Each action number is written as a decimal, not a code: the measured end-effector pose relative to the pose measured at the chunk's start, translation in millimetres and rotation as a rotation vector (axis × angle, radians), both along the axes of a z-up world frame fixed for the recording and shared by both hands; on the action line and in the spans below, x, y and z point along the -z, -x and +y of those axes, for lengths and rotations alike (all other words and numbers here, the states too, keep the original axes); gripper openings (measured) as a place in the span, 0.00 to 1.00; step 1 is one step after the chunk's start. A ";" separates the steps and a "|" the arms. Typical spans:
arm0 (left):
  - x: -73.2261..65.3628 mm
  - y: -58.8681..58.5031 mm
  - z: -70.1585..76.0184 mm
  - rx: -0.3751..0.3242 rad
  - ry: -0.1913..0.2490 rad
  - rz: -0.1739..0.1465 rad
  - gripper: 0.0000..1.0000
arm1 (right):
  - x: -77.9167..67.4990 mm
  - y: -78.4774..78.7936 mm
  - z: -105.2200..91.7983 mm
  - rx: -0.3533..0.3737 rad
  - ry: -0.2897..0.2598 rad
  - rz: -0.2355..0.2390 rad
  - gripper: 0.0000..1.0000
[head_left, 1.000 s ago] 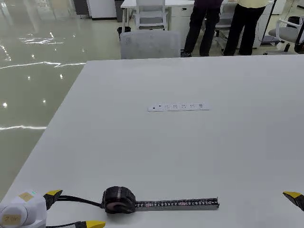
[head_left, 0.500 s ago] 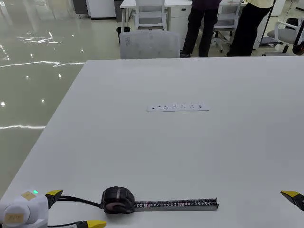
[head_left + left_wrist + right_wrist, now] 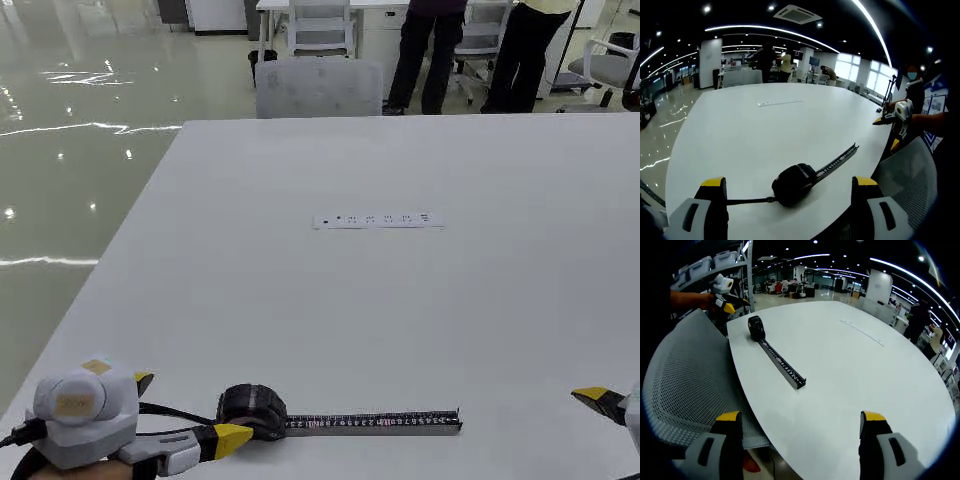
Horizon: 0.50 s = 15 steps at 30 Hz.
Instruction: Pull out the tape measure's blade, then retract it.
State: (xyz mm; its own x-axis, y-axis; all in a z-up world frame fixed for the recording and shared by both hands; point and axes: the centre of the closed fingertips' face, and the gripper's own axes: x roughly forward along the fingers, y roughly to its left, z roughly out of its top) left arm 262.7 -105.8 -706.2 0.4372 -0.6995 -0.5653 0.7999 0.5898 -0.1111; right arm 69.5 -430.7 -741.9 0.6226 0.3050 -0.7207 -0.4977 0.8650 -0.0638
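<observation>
On the white table (image 3: 400,300), close to its near edge, a black tape measure (image 3: 252,411), blade (image 3: 375,423) drawn out straight to the right along the surface, end hook down on the tabletop. From the tape measure's left side, a thin black strap (image 3: 747,201) trailing back toward the left gripper (image 3: 188,407). Left gripper low at the table's near left corner, jaws spread wide and clamping nothing, yellow tips either side of the strap, tape measure just ahead of them in the left gripper view. In the head view, one tip just beside the tape measure, contact not clear. Right gripper (image 3: 800,416) well apart from the blade's end, off toward the table's right side, jaws likewise wide and empty, pointed back along the blade toward the tape measure. Farther up the table, near its middle, a white power strip (image 3: 378,221) lying flat. Beyond the far edge, a grey chair (image 3: 318,88) drawn up to the table, and two people (image 3: 430,50) standing on the glossy floor (image 3: 70,150). In the right gripper view, a grey mesh chair back (image 3: 685,385) beside the table's edge.
</observation>
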 end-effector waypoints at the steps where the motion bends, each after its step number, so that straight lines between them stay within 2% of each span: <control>1: -0.7 0.1 -3.1 0.006 -0.024 -0.007 1.00 | -0.6 -1.7 2.0 -0.018 0.001 0.004 0.99; 3: -2.0 -0.4 -14.3 0.010 -0.052 -0.014 1.00 | -1.3 -6.3 5.7 -0.063 0.026 0.011 0.99; 5: -0.9 0.8 -24.5 0.004 -0.086 -0.003 1.00 | -0.8 -10.4 11.7 -0.113 0.049 0.024 0.98; 7: 2.6 -0.7 -30.7 -0.010 -0.109 -0.012 1.00 | 1.9 -15.4 13.7 -0.143 0.064 0.030 0.98; 9: 8.0 -2.8 -33.5 -0.056 -0.127 -0.007 1.00 | 4.3 -21.7 17.2 -0.172 0.080 0.040 0.98; 10: 11.8 -4.6 -34.7 -0.091 -0.124 0.000 1.00 | 4.6 -25.6 22.1 -0.201 0.077 0.040 0.97; 12: 14.8 -7.5 -36.7 -0.130 -0.115 -0.011 1.00 | 6.0 -30.8 26.0 -0.225 0.074 0.046 0.96; 15: 23.0 -7.5 -40.4 -0.148 -0.118 -0.019 1.00 | 9.9 -40.2 31.0 -0.255 0.072 0.060 0.94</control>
State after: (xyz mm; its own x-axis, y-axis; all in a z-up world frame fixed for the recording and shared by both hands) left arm 270.2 -146.2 -729.3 0.5423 -0.5556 -0.6302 0.7044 0.7095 -0.0194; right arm 109.7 -399.7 -751.8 0.4880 0.3933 -0.7793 -0.7034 0.7058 -0.0842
